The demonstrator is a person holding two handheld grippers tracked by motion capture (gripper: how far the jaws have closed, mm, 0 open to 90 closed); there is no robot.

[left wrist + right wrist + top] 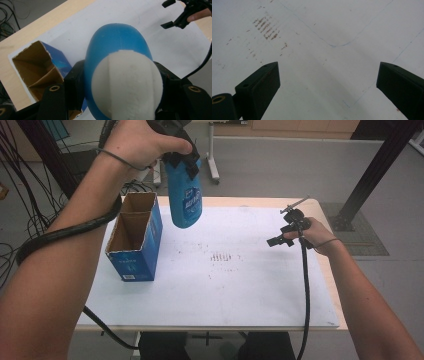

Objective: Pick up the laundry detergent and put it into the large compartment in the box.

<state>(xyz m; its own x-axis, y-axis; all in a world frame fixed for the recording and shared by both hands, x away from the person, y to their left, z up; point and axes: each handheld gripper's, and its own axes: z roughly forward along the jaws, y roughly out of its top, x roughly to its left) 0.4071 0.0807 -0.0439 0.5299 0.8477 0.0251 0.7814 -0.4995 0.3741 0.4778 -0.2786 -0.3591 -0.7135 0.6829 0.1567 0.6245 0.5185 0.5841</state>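
Observation:
My left gripper (pixel 180 157) is raised above the table's far left and is shut on a blue bottle (pixel 185 200), which hangs upside down just right of the box. In the left gripper view the black jaws clamp the blue bottle (pixel 117 42) near its white cap (pixel 127 85). An open blue cardboard box (pixel 135 237) with two brown compartments stands on the mat below; the same box (pixel 37 67) sits left of the bottle. My right gripper (pixel 279 226) rests low at the mat's right side, open, with nothing between its jaws (pixel 328 66).
A white mat (pixel 225 290) covers the wooden table, with faint brown marks (pixel 220 257) at its middle. A black frame post (pixel 375 170) rises beyond the far right corner. Cables (pixel 20 195) lie on the floor at the left.

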